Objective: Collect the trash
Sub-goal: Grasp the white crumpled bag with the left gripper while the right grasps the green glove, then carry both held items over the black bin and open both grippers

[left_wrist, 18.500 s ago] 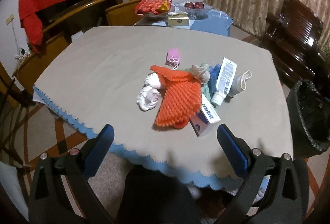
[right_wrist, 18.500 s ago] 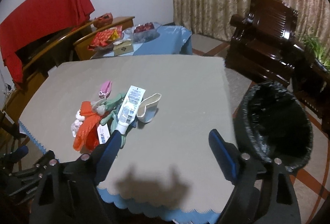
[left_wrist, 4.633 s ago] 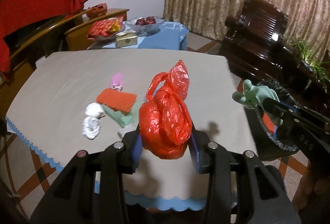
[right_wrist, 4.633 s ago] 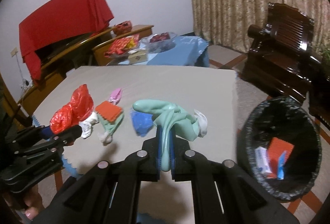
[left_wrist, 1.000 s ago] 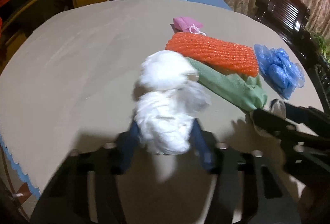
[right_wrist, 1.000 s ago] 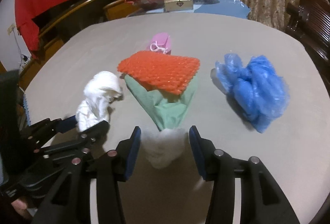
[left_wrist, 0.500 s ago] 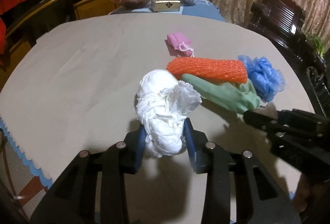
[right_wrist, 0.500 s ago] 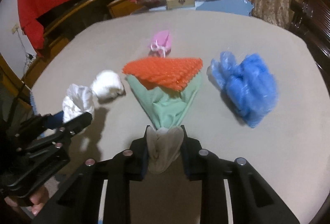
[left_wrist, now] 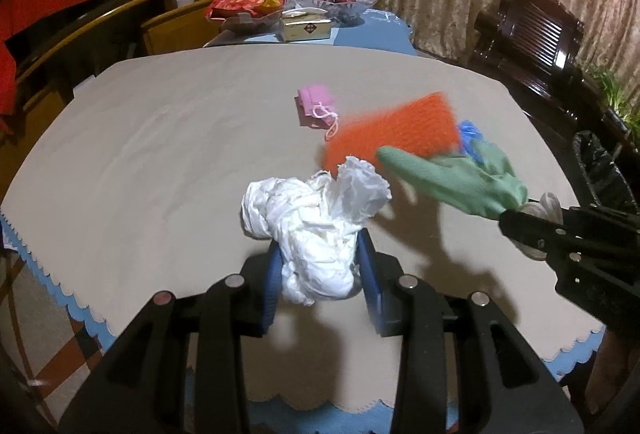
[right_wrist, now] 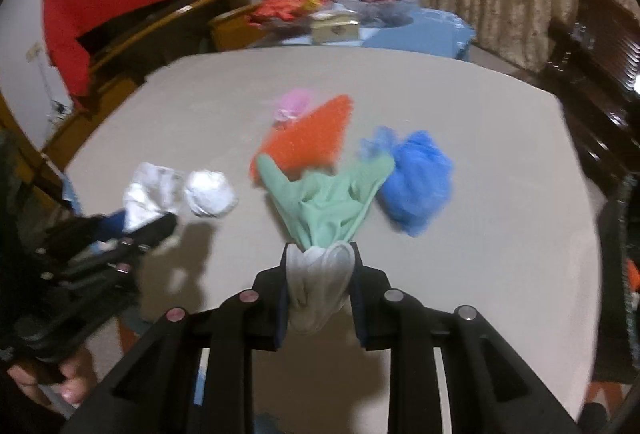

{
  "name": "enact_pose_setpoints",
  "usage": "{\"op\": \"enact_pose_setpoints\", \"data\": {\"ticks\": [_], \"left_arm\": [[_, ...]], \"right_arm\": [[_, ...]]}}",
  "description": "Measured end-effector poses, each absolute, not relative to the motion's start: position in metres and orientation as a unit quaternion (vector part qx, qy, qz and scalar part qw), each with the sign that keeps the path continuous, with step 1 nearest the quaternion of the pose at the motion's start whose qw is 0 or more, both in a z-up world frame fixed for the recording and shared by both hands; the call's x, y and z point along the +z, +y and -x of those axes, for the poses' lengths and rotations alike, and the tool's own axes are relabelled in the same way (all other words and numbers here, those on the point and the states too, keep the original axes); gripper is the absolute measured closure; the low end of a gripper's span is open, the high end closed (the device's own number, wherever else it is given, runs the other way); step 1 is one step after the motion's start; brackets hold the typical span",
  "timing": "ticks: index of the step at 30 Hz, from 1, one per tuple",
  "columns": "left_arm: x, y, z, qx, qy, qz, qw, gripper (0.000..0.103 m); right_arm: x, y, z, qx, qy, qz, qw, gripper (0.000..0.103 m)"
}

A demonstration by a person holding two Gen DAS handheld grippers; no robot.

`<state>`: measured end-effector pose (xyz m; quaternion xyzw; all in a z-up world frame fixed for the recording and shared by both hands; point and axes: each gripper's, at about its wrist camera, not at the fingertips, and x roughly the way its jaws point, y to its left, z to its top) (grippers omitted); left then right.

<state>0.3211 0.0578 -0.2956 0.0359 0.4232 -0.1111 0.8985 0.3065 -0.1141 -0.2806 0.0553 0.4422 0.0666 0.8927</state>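
White crumpled plastic bag clamped in left gripper fingers, lifted off the bench. Right gripper fingers clenched on green glove cuff, orange foam net blurred behind. Blue wad, pink mask lie on bench.

Seemingly no legible text anywhere

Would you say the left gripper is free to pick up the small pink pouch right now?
Probably not: the left gripper is shut on a crumpled white plastic bag, though the small pink pouch lies uncovered.
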Motion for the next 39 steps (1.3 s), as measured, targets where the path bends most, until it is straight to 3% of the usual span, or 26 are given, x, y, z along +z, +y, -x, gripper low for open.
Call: {"op": "enact_pose_setpoints", "data": {"ticks": [19,39], "left_arm": [[-0.263,0.004,-0.294,-0.12,0.404,-0.044,0.906,0.069],[-0.216,-0.135,-0.246,-0.161,0.379,-0.049,0.91,0.069]], "right_arm": [[-0.239,-0.195,-0.259,0.034,0.395,-0.092,0.914,0.078],[-0.215,-0.322,-0.197,-0.042,0.362,-0.115,0.924,0.078]]}}
